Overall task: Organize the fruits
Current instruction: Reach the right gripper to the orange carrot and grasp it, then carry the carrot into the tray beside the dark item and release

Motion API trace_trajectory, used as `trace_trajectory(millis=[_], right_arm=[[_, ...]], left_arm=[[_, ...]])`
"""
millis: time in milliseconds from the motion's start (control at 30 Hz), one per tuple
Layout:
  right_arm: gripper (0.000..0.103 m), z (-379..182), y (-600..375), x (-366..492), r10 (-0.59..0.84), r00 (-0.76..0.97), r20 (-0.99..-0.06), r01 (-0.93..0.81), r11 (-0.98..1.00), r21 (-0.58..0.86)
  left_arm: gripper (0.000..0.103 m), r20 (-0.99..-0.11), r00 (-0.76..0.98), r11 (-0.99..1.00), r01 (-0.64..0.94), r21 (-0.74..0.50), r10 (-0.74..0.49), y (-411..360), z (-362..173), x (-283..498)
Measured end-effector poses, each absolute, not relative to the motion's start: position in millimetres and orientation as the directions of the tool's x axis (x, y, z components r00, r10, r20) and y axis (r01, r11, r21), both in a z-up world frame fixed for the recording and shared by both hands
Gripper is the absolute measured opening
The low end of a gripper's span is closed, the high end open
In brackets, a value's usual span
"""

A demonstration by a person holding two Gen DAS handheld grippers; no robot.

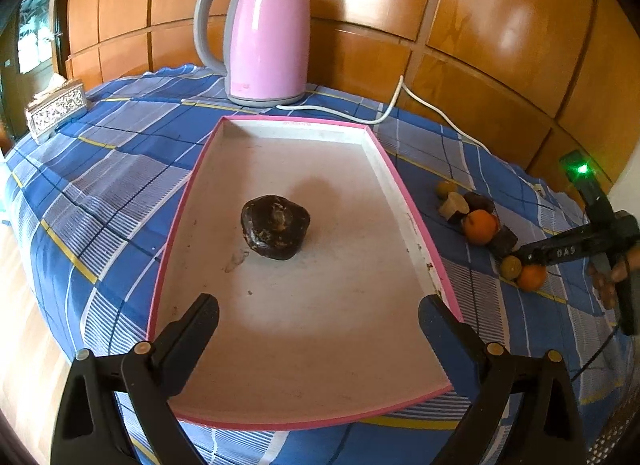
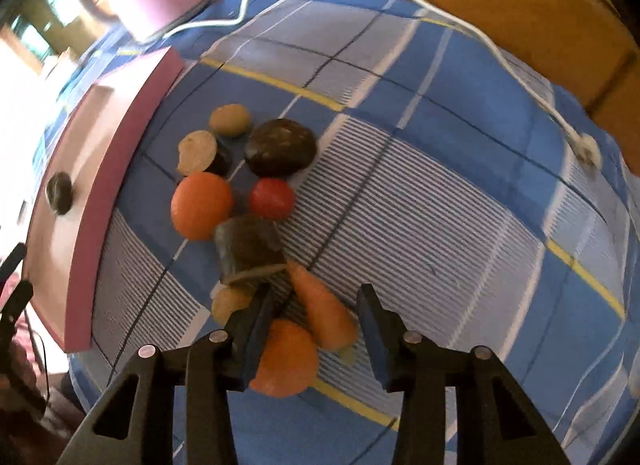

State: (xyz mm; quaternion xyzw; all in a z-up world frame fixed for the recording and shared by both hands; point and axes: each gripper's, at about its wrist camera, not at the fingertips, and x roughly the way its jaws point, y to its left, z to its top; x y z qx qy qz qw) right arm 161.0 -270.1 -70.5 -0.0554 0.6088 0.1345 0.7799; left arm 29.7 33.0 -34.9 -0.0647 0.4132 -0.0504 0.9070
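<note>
Overall, the tabletop (image 1: pixel 120 169) is covered with a blue checked cloth and backed by orange wood panelling (image 1: pixel 480 25). One pink kettle (image 1: pixel 266 37) stands behind one pink-rimmed tray (image 1: pixel 396 185), with one white cable (image 2: pixel 500 53) trailing to its right and one patterned box (image 1: pixel 56 111) at far left. One dark fruit (image 1: pixel 275 227) lies in the tray. Right of the tray sits the fruit pile (image 2: pixel 248 201): two oranges, one red fruit, one carrot, roughly three dark pieces and three pale ones. Left claw (image 1: pixel 318 315) is open over the tray's near end. Right claw (image 2: pixel 316 305) is open, straddling the carrot (image 2: pixel 324 313) without gripping.
</note>
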Motion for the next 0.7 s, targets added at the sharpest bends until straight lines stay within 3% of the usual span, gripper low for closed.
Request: trace_trajectory(millis=[100,200,400,467,700], right_arm=[[0.044,-78,-261,167,0.108,0.194,-0.975,-0.322,0.946,0.041],[0.031,-78,-260,167,0.098,0.193,-0.976,-0.334,0.942,0.029],[0.024,-69,-267,149,0.087,0.267,-0.960,-0.302,0.953,0.002],[0.016,-64,-275,141,0.063,0.302,-0.951,-0.267,0.963,-0.021],[0.016,-52,-315,113,0.049,0.387,-0.921,-0.136,0.991,-0.004]], left_arm=[[0.101,-0.746,0.650,0.986,0.032,-0.165,-0.146,35,-36,31],[0.101,-0.746,0.650,0.986,0.032,-0.164,-0.145,35,-37,31],[0.101,-0.743,0.652,0.986,0.037,-0.164,-0.148,33,-35,29],[0.101,-0.740,0.656,0.985,0.038,-0.167,-0.150,34,-34,27],[0.102,-0.723,0.675,0.986,0.043,-0.161,-0.148,31,-27,21]])
